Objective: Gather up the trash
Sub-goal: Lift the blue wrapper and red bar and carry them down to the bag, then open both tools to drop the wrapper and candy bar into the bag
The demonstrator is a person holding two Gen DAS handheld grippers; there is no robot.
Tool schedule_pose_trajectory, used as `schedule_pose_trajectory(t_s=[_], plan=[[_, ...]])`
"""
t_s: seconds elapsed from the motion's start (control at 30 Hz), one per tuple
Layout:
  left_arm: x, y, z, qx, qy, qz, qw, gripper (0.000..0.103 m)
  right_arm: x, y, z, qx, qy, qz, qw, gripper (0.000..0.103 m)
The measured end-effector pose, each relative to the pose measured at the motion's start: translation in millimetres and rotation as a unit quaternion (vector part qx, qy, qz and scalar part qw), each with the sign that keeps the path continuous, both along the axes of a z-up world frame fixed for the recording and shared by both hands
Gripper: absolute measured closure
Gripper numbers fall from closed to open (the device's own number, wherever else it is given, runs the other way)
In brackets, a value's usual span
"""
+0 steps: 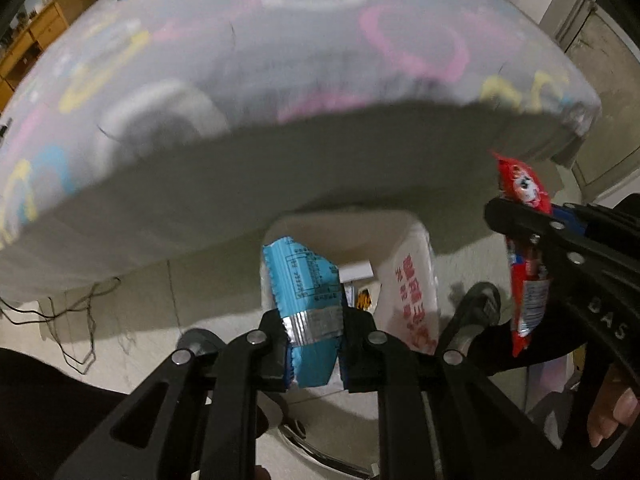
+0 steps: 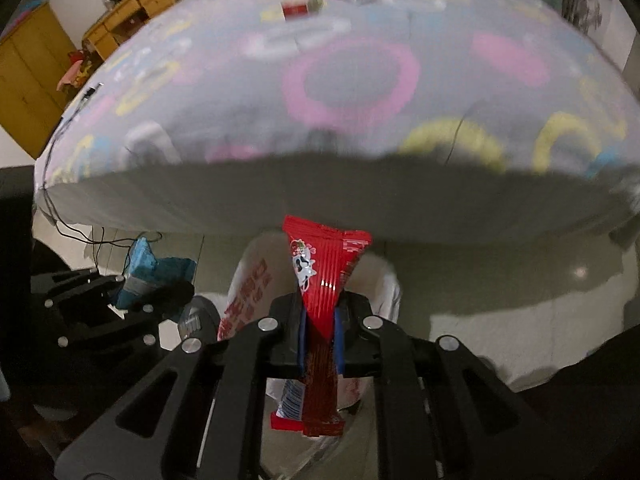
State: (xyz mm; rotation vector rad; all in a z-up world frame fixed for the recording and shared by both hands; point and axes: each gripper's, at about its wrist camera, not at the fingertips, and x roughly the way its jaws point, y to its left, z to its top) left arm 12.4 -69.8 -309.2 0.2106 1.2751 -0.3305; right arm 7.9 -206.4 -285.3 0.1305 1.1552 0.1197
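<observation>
My left gripper (image 1: pixel 314 346) is shut on a blue snack wrapper (image 1: pixel 306 284) with a silver band, held just above the mouth of a white trash bag (image 1: pixel 408 276) with red print, standing on the floor by the bed. My right gripper (image 2: pixel 320 340) is shut on a red snack wrapper (image 2: pixel 320 276) with a cartoon face, held over the same bag (image 2: pixel 244 280). The right gripper and its red wrapper (image 1: pixel 524 248) show at the right of the left wrist view. The left gripper with the blue wrapper (image 2: pixel 154 268) shows at the left of the right wrist view.
A bed with a grey sheet patterned with pink, yellow and blue rings (image 1: pixel 280 60) overhangs the bag. A red box (image 2: pixel 296 8) lies far back on the bed. Black cables (image 1: pixel 80 336) trail on the tile floor. Wooden cabinets (image 2: pixel 28 72) stand at the left.
</observation>
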Motion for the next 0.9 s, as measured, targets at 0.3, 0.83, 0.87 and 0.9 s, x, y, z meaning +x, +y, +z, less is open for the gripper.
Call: schedule_pose_trajectory(t_s=[0.3,0.83,0.87,0.9], plan=[[7.1,-4.4,-57.1,0.003,0.042,0.002,0.9991,0.086,27.9,6.0,-58.2,0.002,0.05,0.0,0.999,0.092],[13.6,-4.0,-91.1,0.015,0.078,-0.002,0.9969,0.009,47.9,2.3,-106.7,-0.001,0.108,-0.03,0.994,0.006],[13.6,-2.2,-92.6,0.018,0.08,0.002,0.9967,0.008,47.9,0.9,-109.6,-0.003,0.117,-0.035,0.993,0.006],[13.6,-0.2,-93.9,0.018,0.083,0.007,0.9964,0.008,47.5,-0.7,-111.3,-0.003,0.121,-0.039,0.992,0.006]])
